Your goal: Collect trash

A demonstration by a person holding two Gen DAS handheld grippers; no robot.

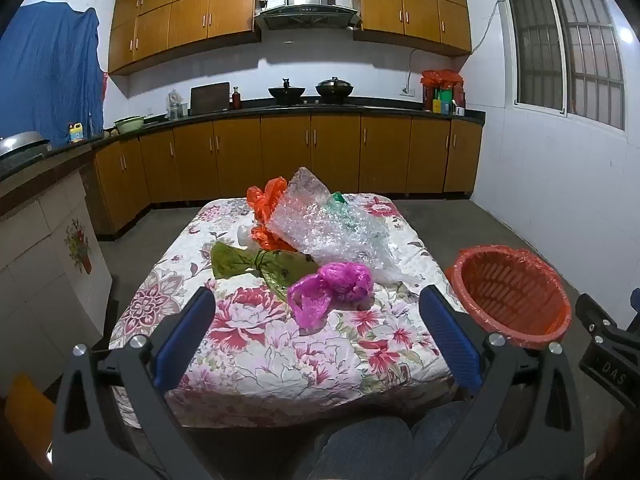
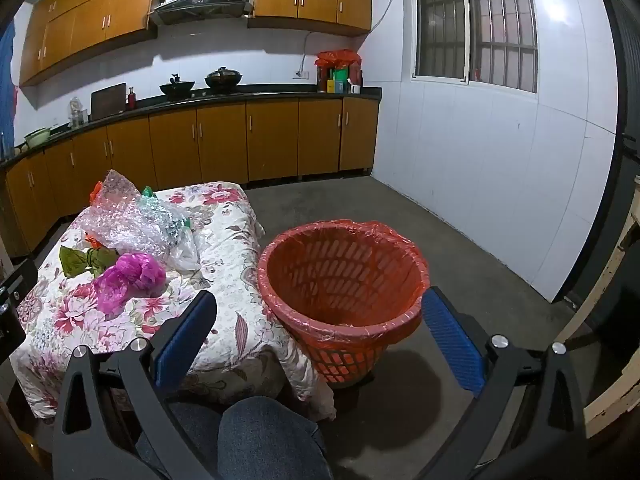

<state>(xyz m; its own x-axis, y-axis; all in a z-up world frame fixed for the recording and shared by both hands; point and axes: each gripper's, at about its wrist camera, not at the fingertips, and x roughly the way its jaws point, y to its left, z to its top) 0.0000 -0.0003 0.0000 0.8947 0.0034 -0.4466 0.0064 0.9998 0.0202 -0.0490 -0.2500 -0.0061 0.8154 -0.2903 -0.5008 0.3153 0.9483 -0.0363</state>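
A: Both grippers are hanging wide open, nothing between the jaws. Left gripper (image 1: 318, 336) is pointing down at the floral-cloth worktop (image 1: 280, 360); right gripper (image 2: 320, 336) is hovering over the lined orange basket (image 2: 344, 276), which is standing on the floor against the worktop's right edge.

B: Where's the trash sitting?

A: Magenta plastic bag (image 1: 336, 286) is lying nearest, around mid-worktop. Green bag (image 1: 256, 264) is touching it on the left side. Bubble wrap (image 1: 328, 224) and an orange bag (image 1: 268, 212) are piling up toward the far edge.

B: Handling?

A: I'm judging all of it light, soft and crushable, the film likely slippery. On the magenta one I'm favouring a pinch on the bunched ball, not the loose tail.

B: Orientation?

A: Its long axis is running diagonally, ball toward the far right, tail trailing toward the near left. Bubble wrap is lying roughly parallel to the right edge, far end lifting up.
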